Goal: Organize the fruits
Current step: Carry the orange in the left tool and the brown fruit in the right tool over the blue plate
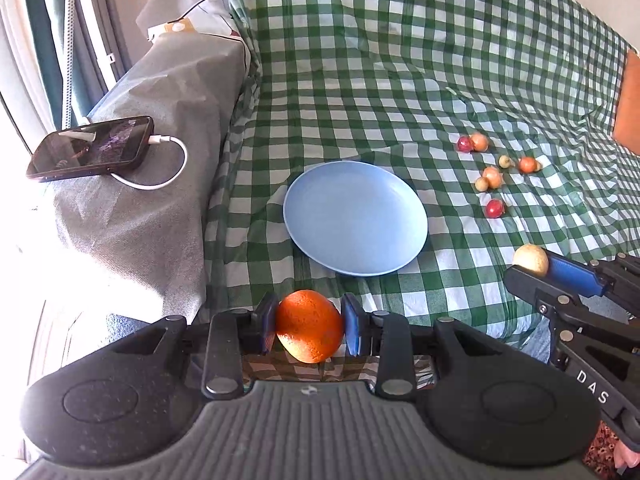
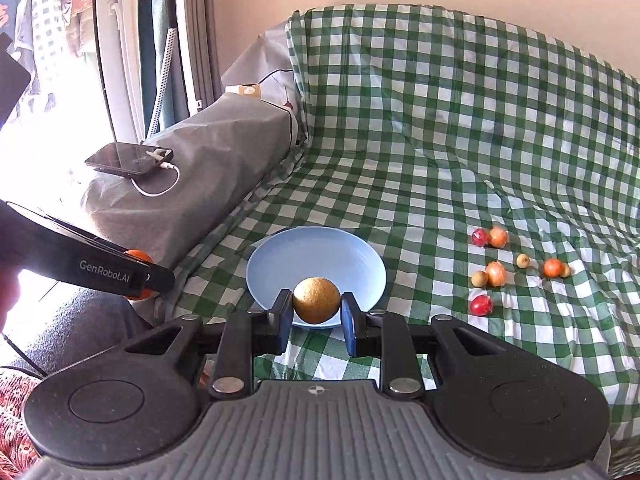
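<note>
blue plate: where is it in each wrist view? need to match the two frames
Left wrist: blue plate sits mid-frame, beyond the left gripper holding the orange.
Right wrist: centre, lower half, behind the right gripper holding the brown fruit.
Shared landmark: phone on the grey cover.

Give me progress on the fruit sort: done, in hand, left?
Done: nothing yet; the plate is empty. In hand: left gripper is shut on an orange, right gripper on a brown fruit, both near the plate's edge. Left: about eight small fruits loose on the cloth, right of the plate.
</note>
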Tool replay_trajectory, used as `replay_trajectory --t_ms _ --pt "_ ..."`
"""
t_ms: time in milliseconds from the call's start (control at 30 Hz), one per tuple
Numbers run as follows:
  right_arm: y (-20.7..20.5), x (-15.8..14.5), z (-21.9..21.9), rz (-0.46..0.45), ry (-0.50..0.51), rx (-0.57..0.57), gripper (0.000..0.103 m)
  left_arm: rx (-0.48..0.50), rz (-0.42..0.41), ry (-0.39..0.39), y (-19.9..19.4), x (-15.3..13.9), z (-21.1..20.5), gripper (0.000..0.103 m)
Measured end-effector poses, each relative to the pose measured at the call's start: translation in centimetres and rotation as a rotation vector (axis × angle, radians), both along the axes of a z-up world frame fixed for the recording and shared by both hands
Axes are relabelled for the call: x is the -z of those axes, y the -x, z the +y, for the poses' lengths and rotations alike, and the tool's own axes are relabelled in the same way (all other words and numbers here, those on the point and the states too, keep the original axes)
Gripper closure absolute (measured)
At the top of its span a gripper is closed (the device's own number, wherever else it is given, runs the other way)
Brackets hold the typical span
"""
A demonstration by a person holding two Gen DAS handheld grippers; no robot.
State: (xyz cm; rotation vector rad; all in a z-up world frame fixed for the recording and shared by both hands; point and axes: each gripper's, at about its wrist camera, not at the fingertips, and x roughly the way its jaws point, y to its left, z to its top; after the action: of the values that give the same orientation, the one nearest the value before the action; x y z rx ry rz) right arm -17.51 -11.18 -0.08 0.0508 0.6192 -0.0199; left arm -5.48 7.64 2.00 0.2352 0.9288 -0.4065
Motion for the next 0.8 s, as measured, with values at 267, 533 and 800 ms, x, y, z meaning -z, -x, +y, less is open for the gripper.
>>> replay_trajectory --t_ms 267,533,800 --pt "-0.9 0.4 0.0 0.030 0.013 -0.007 0.076 0.000 0.017 0.006 -1.3 0.4 0.0 0.065" --pt "-2.3 1.2 -0.3 0.071 0.017 -0.016 0.076 0.001 0.036 0.003 -3.7 0.9 -0.8 0.065" --pt "-5.2 2.9 -1.4 0.116 -0.012 0.015 0.076 0.017 0.054 -0.040 -6.8 2.3 -3.2 0.065"
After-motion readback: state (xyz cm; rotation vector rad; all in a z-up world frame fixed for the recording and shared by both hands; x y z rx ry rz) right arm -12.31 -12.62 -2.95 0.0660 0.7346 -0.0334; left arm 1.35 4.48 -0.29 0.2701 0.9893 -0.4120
